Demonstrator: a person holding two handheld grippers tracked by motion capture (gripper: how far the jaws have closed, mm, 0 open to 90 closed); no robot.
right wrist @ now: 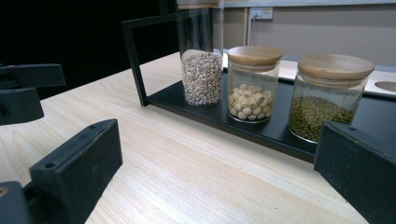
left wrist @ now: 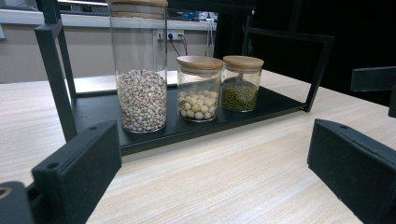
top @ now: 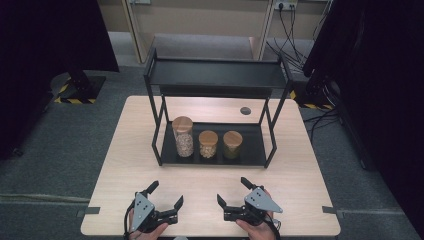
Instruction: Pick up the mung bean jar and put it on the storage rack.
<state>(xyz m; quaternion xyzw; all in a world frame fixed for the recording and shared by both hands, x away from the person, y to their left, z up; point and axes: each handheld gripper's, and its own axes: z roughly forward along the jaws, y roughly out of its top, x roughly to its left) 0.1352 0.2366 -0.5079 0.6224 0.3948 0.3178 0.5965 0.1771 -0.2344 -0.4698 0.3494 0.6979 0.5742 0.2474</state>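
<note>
Here both grippers, the left [top: 164,196] and the right [top: 233,190], rest with jaws wide apart and empty near the table's [top: 125,150] front edge, so probably the reach begins now toward the jars [top: 208,144] standing on the rack's [top: 255,150] lower shelf.

High view: above the near edge of the worktop [top: 300,175], facing forward and down at the black rack [top: 215,75]. Left gripper view: low, near the rack's front left, facing it. Right gripper view: low, front right. All three share the rack's three jars [top: 207,141].
</note>
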